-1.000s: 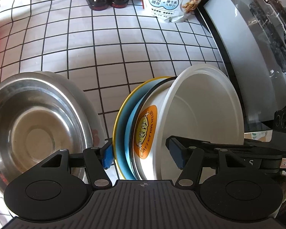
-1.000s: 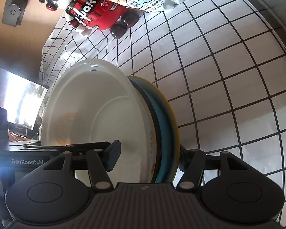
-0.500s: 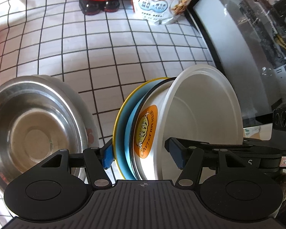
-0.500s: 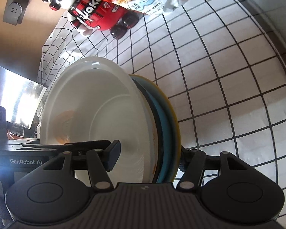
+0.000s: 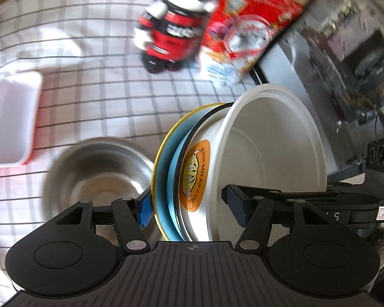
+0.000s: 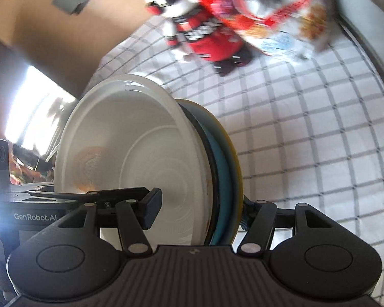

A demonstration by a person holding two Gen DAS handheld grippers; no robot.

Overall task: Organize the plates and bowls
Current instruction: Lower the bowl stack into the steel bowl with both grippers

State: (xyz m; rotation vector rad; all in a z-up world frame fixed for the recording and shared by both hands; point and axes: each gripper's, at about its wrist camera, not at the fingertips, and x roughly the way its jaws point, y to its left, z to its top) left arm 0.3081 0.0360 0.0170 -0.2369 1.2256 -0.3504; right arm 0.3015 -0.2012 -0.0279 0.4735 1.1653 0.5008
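Note:
A white bowl (image 5: 268, 153) with an orange label sits nested on a blue plate (image 5: 163, 168) with a yellow rim, and the stack is tipped on edge above the table. My left gripper (image 5: 189, 207) is shut on the stack, one pad behind the plate and the other inside the bowl. From the opposite side my right gripper (image 6: 197, 213) is shut on the same white bowl (image 6: 140, 153) and blue plate (image 6: 225, 168). A steel bowl (image 5: 97, 176) rests on the checked cloth below, left of the stack.
A white tray (image 5: 10, 117) with a red edge lies at the left. At the back stand a red toy figure (image 5: 176, 30) and a red cereal bag (image 5: 245, 33). A dark screen (image 5: 332, 64) borders the right side.
Both grippers have lifted the bowl-and-plate stack higher off the cloth. The steel bowl, toy and bag now look smaller and farther, and the white tray has come into view.

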